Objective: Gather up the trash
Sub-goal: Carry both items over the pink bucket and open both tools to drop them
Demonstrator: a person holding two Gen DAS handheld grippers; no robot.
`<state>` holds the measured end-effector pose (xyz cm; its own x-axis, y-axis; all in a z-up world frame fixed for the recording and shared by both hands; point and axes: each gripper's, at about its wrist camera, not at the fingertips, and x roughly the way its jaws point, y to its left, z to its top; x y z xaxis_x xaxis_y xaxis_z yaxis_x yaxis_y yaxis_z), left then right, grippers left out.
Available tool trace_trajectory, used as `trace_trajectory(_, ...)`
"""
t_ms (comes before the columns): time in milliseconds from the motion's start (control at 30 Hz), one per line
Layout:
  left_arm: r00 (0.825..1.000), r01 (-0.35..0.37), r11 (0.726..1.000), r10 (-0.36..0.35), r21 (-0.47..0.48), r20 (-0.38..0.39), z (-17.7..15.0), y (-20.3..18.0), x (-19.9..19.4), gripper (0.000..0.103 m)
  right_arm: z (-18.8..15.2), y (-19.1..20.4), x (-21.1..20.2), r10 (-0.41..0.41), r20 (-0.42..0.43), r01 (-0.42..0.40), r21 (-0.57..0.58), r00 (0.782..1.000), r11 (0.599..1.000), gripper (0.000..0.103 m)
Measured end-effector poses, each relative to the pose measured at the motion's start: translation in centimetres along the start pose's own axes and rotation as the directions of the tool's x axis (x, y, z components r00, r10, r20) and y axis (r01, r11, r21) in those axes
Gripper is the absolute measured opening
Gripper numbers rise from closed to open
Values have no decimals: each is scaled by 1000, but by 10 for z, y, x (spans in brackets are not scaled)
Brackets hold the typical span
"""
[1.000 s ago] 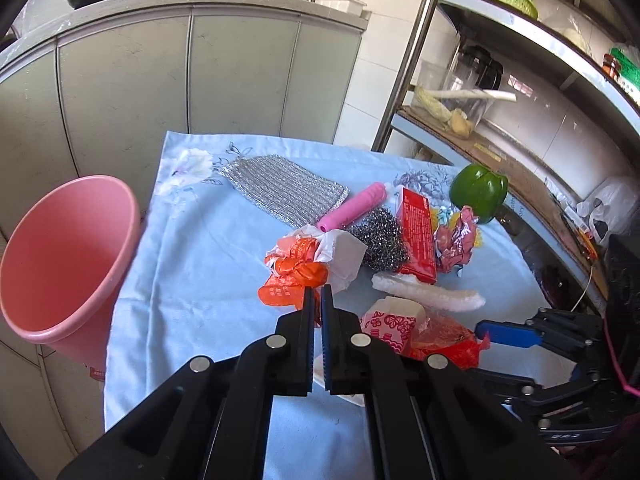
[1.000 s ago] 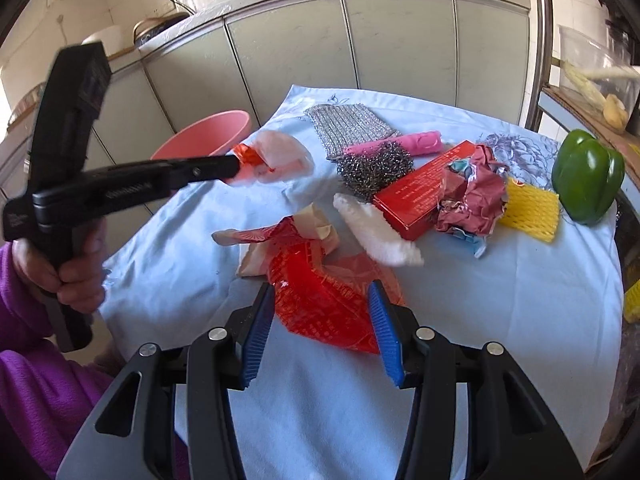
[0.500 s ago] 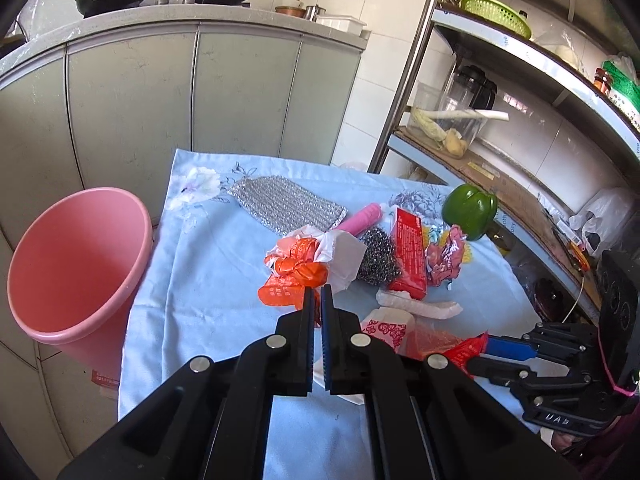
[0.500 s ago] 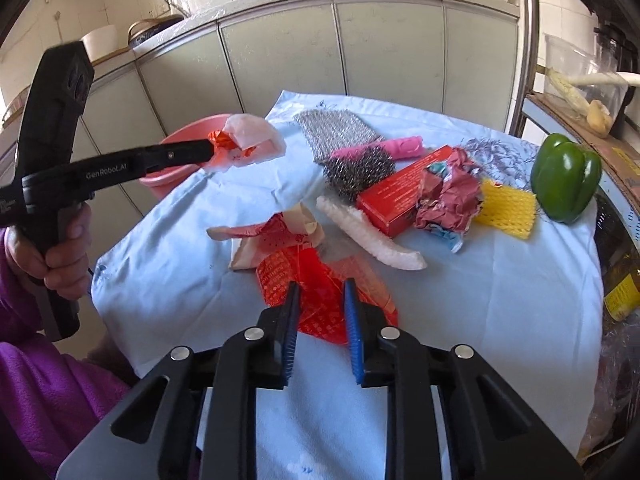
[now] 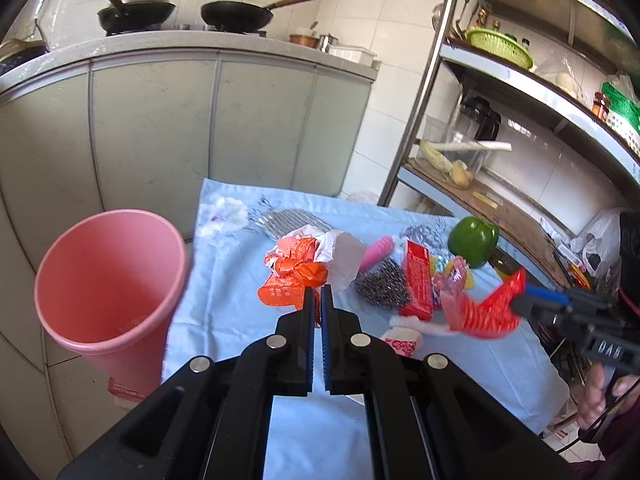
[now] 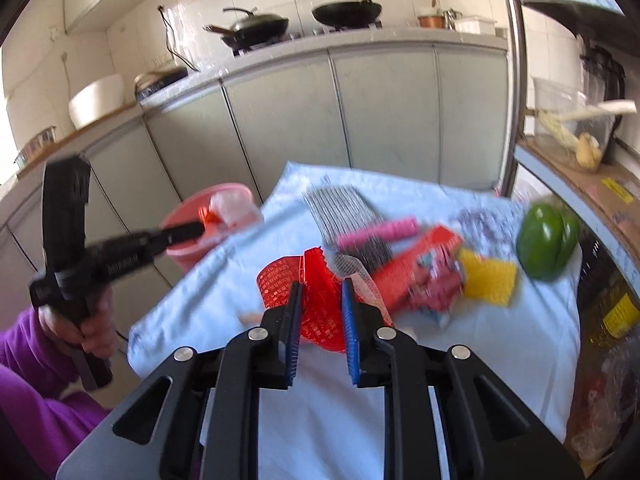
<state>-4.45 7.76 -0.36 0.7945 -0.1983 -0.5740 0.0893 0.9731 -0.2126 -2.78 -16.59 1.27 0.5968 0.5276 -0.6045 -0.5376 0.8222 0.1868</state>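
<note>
My left gripper [image 5: 316, 300] is shut on an orange and white crumpled wrapper [image 5: 300, 270] and holds it in the air beside the pink bin [image 5: 108, 292]. In the right wrist view the left gripper [image 6: 200, 229] shows with the wrapper [image 6: 224, 210] at the bin's mouth [image 6: 200, 200]. My right gripper [image 6: 320, 300] is shut on a red net bag [image 6: 316, 300] and holds it above the table; it also shows in the left wrist view [image 5: 520, 302] with the bag [image 5: 484, 312].
On the blue cloth [image 5: 224, 304] lie a red box [image 5: 418, 280], a steel scourer [image 5: 380, 284], a pink roll [image 5: 378, 252], a silver cloth [image 5: 288, 222], a green pepper [image 5: 472, 242], a yellow sponge [image 6: 486, 282] and a white strip [image 5: 420, 326]. A metal shelf rack [image 5: 520, 92] stands at the right.
My right gripper closed on the red net bag and lifted it off the table. My left gripper carried the orange wrapper up and left, toward the pink bin.
</note>
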Motion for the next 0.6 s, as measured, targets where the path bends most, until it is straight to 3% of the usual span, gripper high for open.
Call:
trace_trajectory(267, 998, -48, 997, 50, -56, 48, 4, 31, -19, 2, 42, 35, 21, 41, 54, -37, -82, 998, 996, 19)
trace_trajectory(600, 985, -134, 982, 147, -137, 94, 7, 78, -43, 2, 85, 86, 71, 156, 42, -149, -139, 987, 979, 20)
